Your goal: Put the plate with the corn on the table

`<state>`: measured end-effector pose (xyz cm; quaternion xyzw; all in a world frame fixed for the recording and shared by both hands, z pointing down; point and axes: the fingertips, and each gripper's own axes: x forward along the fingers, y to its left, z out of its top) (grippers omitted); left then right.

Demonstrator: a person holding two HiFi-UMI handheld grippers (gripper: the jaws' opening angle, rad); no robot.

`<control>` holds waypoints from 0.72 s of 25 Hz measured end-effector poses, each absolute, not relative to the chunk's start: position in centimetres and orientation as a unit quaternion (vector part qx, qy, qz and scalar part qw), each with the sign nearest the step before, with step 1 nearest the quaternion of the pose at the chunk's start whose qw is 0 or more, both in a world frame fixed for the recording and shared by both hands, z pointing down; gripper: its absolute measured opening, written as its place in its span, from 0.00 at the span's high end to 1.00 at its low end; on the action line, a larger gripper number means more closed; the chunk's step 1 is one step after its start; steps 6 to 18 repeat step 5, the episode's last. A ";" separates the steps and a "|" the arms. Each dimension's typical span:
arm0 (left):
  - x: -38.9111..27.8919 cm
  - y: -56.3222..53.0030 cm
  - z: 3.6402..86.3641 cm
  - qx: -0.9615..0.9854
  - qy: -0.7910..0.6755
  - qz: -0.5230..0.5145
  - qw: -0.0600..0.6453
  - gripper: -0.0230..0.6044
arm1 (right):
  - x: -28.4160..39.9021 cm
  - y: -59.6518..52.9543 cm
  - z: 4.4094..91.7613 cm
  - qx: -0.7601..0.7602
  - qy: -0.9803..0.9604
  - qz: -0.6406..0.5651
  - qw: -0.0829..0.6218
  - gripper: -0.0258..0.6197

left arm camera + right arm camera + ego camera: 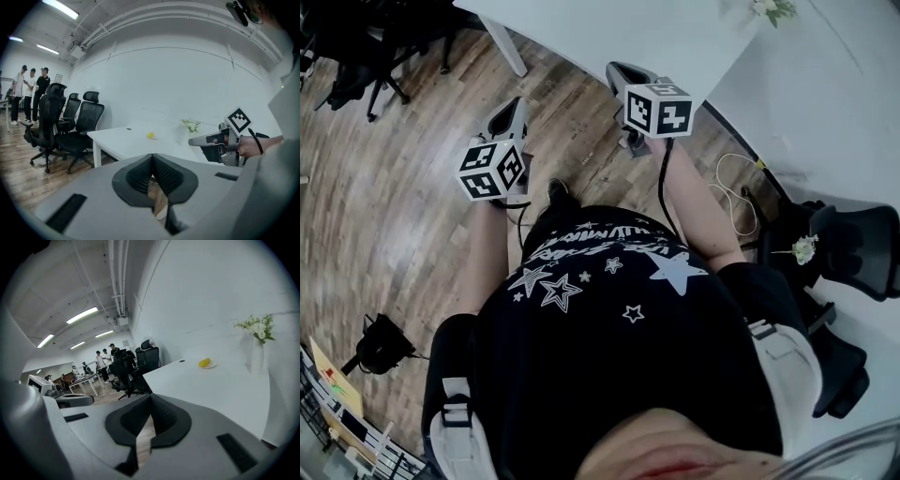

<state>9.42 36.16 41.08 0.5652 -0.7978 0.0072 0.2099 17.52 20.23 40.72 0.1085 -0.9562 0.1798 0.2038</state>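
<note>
A small white plate with a yellow corn cob [151, 136] rests on the white table [136, 145], far ahead of both grippers; in the right gripper view the plate [205, 363] sits near the table's far side. My left gripper [153, 158] is shut with nothing between its pads. Likewise the right gripper [151, 398] is shut and empty. In the head view both are held over the wooden floor short of the table [609, 33], left gripper [508, 117] and right gripper [623, 77] side by side. The plate is out of the head view.
A vase of white flowers [257, 341] stands on the table right of the plate. Black office chairs [79, 126] stand at the table's left end, and more chairs [853, 253] to my right. Several people [30, 91] stand far off.
</note>
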 end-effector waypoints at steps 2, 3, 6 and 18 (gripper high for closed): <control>11.0 36.2 40.9 0.565 -0.798 0.009 0.208 0.95 | 19.0 20.8 40.7 0.103 -0.958 0.174 0.205 0.95; 11.8 36.1 40.8 0.565 -0.799 0.009 0.207 0.95 | 19.8 20.9 40.7 0.101 -0.958 0.172 0.206 0.95; 13.4 36.0 40.6 0.565 -0.799 0.010 0.205 0.95 | 21.5 21.1 40.6 0.100 -0.958 0.172 0.206 0.95; 13.4 36.0 40.6 0.565 -0.799 0.010 0.205 0.95 | 21.5 21.1 40.6 0.100 -0.958 0.172 0.206 0.95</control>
